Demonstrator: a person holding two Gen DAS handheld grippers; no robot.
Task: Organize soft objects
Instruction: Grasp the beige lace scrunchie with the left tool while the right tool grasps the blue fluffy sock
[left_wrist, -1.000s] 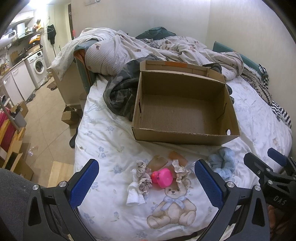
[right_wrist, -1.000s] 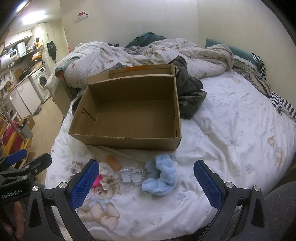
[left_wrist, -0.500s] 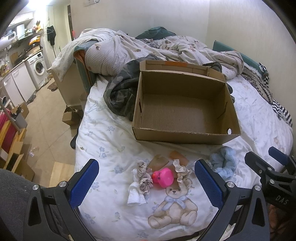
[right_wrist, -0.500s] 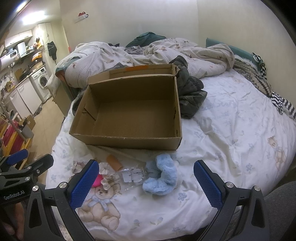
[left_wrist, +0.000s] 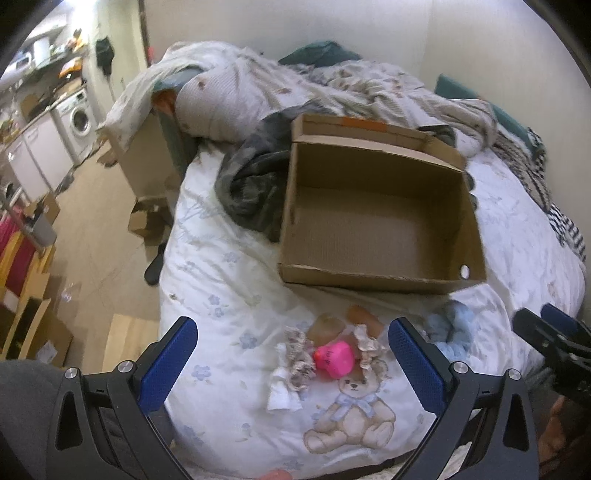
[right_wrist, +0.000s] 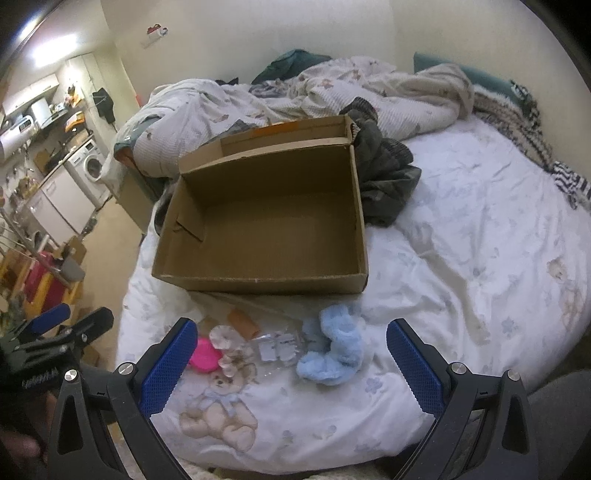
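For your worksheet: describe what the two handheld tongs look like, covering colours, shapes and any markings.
Both the left tongs and right tongs have black skeletal frames with triangular cut-outs, silver round bolts, and blue textured pads on two wide-set fingers. White lettering marks the left frame seen from the right view, too blurred to read.

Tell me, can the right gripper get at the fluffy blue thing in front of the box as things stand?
Probably yes. The right gripper has its jaws open and empty, and the fluffy blue thing lies uncovered on the bedsheet between them, just ahead.
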